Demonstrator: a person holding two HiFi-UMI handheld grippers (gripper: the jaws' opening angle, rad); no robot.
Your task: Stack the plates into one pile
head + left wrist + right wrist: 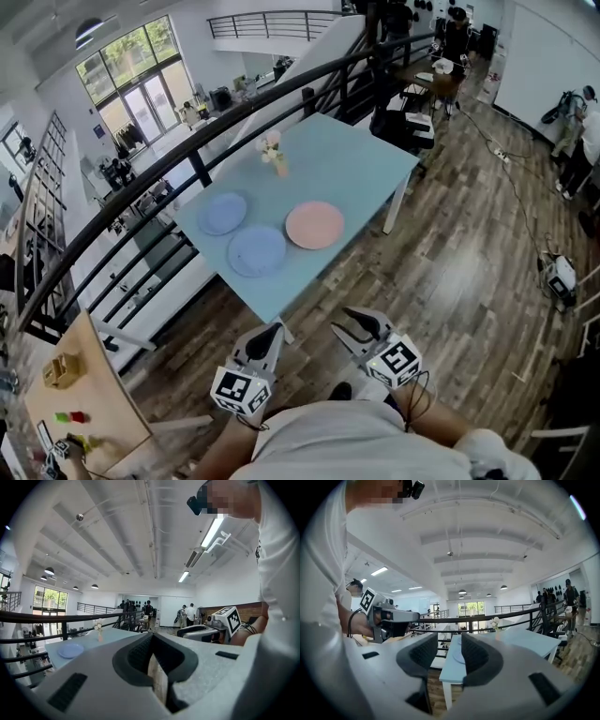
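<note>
Three plates lie apart on a light blue table (366, 164): a blue plate (223, 214) at the left, a second blue plate (257, 250) near the front edge, and a pink plate (315, 225) to its right. Both grippers hang in front of the table's near corner, well short of the plates. My left gripper (272, 330) has its jaws together with nothing between them (152, 637). My right gripper (354, 323) stands open and empty (449, 651). In the left gripper view one blue plate (71, 649) shows on the table. Through the right gripper's gap a blue plate (458, 656) shows.
A small vase of white flowers (275, 155) stands behind the plates. A black railing (187, 150) runs along the table's far and left sides. A wooden board with small blocks (66, 375) sits at lower left. Cables (525, 206) cross the wood floor at the right; people stand far back.
</note>
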